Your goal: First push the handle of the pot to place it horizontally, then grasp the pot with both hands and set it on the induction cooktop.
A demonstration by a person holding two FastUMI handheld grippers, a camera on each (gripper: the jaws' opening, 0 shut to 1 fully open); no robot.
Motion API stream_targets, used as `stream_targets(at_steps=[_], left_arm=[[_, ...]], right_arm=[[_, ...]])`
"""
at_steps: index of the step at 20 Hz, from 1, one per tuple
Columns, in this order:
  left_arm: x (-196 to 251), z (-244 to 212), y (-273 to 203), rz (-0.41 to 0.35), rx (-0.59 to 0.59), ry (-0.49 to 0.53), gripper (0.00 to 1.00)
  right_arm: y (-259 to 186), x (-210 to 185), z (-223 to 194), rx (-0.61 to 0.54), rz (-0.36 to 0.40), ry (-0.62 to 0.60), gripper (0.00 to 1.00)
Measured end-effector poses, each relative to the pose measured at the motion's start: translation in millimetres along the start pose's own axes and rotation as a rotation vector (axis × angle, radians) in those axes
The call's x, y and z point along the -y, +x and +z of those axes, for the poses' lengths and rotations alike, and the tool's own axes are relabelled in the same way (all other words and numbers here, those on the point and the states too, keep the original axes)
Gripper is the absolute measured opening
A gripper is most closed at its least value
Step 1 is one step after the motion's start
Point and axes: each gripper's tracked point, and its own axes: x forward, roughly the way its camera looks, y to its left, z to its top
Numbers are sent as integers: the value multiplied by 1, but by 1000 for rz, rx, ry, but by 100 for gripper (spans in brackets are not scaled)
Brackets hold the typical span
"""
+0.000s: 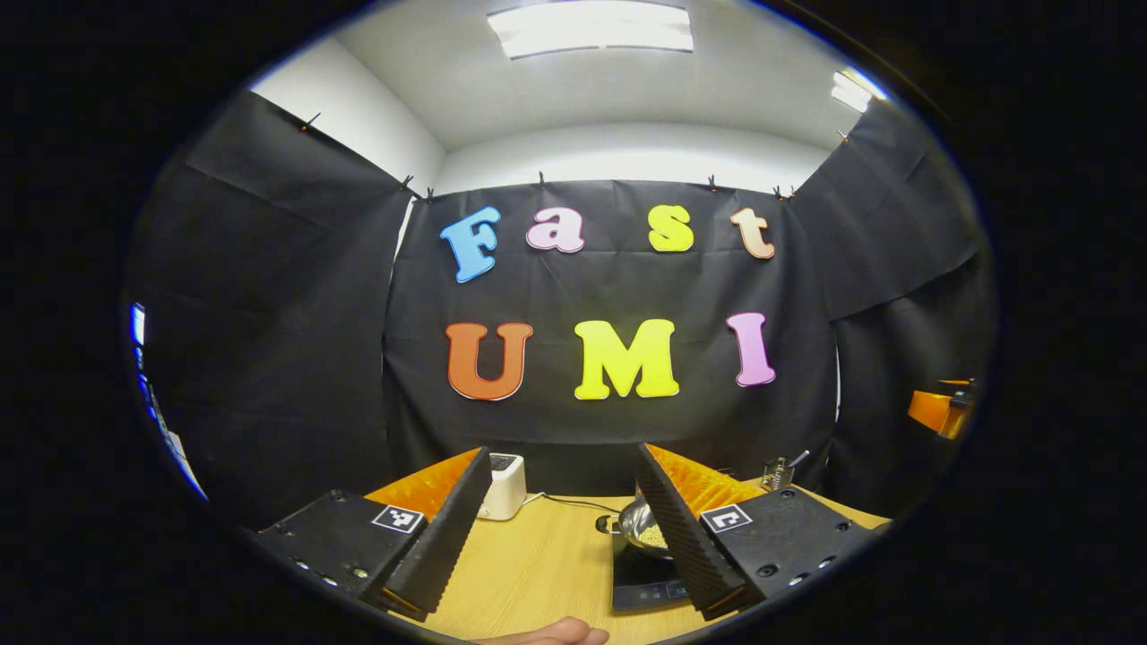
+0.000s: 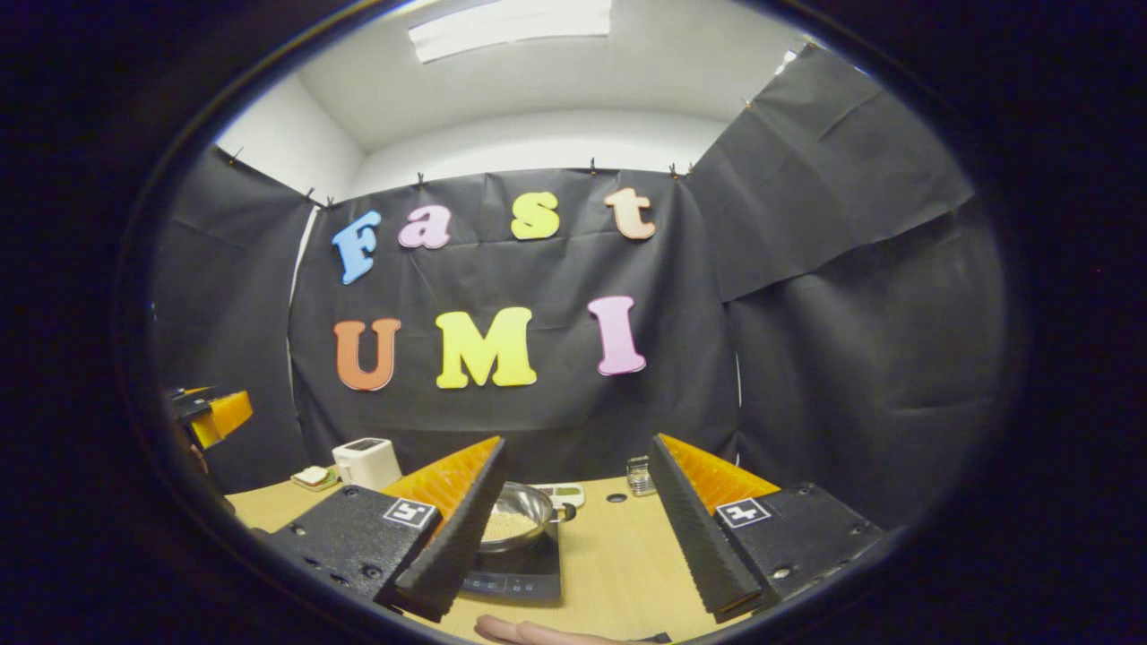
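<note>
Both tools (image 1: 556, 537) (image 2: 573, 528) agape above pot (image 2: 518, 517)

1. Stood hung with black cloth walls (image 1: 296, 358), pinned along the top edge.
2. Showed white wall and ceiling (image 1: 627, 90) above, lit by a bright ceiling panel (image 1: 591, 29).
3. Held a light wooden table (image 2: 618, 546), perhaps laminate.

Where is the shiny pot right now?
In the right gripper view, the pot sits on the induction cooktop, just behind the right gripper's left finger.
</note>
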Motion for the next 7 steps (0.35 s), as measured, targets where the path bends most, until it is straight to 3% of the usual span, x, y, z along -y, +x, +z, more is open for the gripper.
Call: stream_targets(at_steps=[7], left_arm=[[10,-24,11,-26,-55,20,96]], right_arm=[[13,1,-28,-55,8,-16,97]])
